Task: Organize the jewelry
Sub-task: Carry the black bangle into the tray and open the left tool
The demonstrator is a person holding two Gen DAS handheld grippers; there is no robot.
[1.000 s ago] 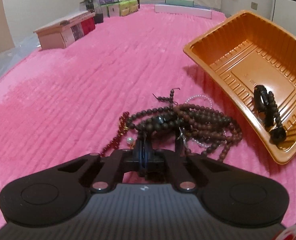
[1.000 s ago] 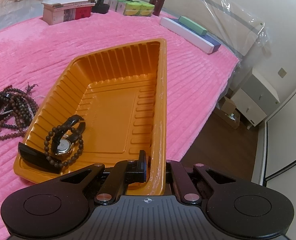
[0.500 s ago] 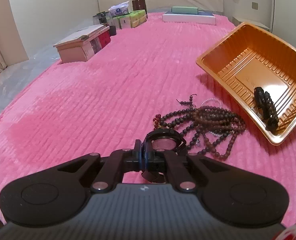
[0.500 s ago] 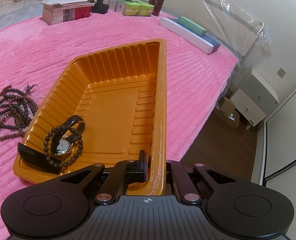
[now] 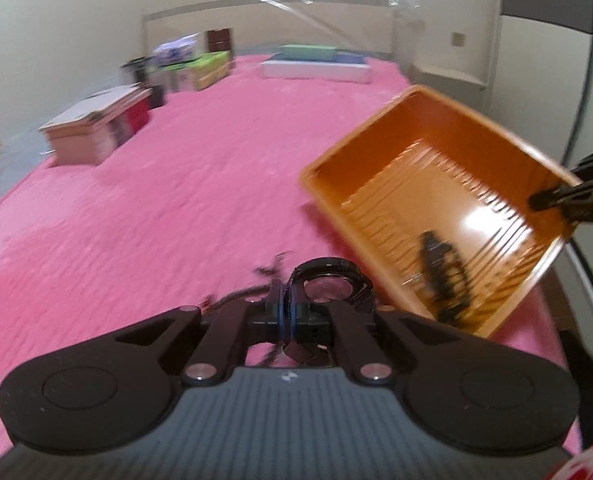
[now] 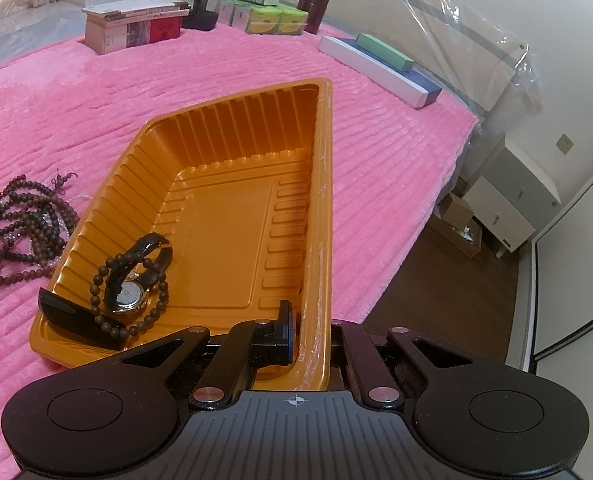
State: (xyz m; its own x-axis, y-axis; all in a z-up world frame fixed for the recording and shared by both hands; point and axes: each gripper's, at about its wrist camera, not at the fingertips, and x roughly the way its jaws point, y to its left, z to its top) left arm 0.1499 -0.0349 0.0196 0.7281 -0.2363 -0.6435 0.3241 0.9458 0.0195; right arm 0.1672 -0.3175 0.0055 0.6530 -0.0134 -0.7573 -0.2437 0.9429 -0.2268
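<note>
Carrying jewelry to the tray, judged. Bed (image 6: pixel 376 128): pink cover. Tray (image 6: pixel 232 200): orange, rim clenched by right tool (image 6: pixel 296 340); a watch and bracelet inside. Beads (image 6: pixel 28 220): beside tray. Watch (image 5: pixel 328 280): clenched in left tool (image 5: pixel 286 312), just short of tray. Next: swing over tray, release.

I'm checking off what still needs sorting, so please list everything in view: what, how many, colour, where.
tray: one, orange, on the bedspread, tilted, near wall clamped.
wristwatch: one, black strap, in the tray's near-left corner.
bead bracelet: one, dark brown, looped around that wristwatch.
flat bar: one, black, same corner.
bead strands: tangled pile, brown, bedspread left of tray; count unclear.
second watch: one, black, held up.
bedspread: one, pink.
boxes: several, mixed colours, far end.
left gripper: shut on second watch.
right gripper: shut on tray wall.
</note>
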